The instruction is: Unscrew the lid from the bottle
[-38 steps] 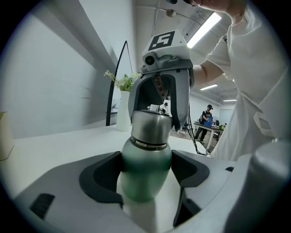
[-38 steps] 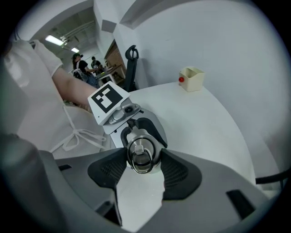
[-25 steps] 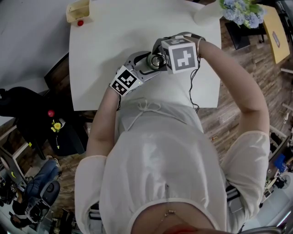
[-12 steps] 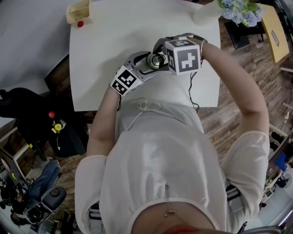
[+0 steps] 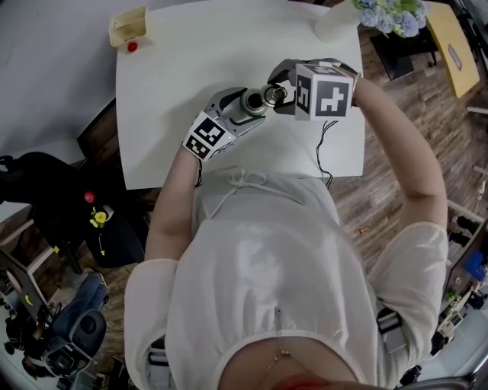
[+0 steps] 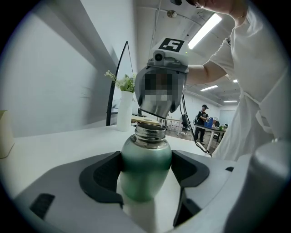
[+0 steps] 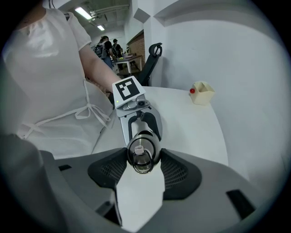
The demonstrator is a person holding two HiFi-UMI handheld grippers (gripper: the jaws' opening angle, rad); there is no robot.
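Note:
A green metal bottle stands on the white table, and my left gripper is shut on its body. Its threaded steel mouth is uncovered. The steel lid, with a small ring on top, sits between the pads of my right gripper, which is shut on it. In the head view the right gripper holds the lid just right of the bottle, which the left gripper clamps. From the left gripper view the lid hangs tilted just above the mouth, not touching it.
A small beige box with a red ball stands at the table's far left corner. A white vase of flowers is at the far right corner. A cable hangs from the right gripper over the near table edge.
The right gripper has moved right and upward with the lid, clearing the bottle's mouth. The left gripper and bottle have stayed put.

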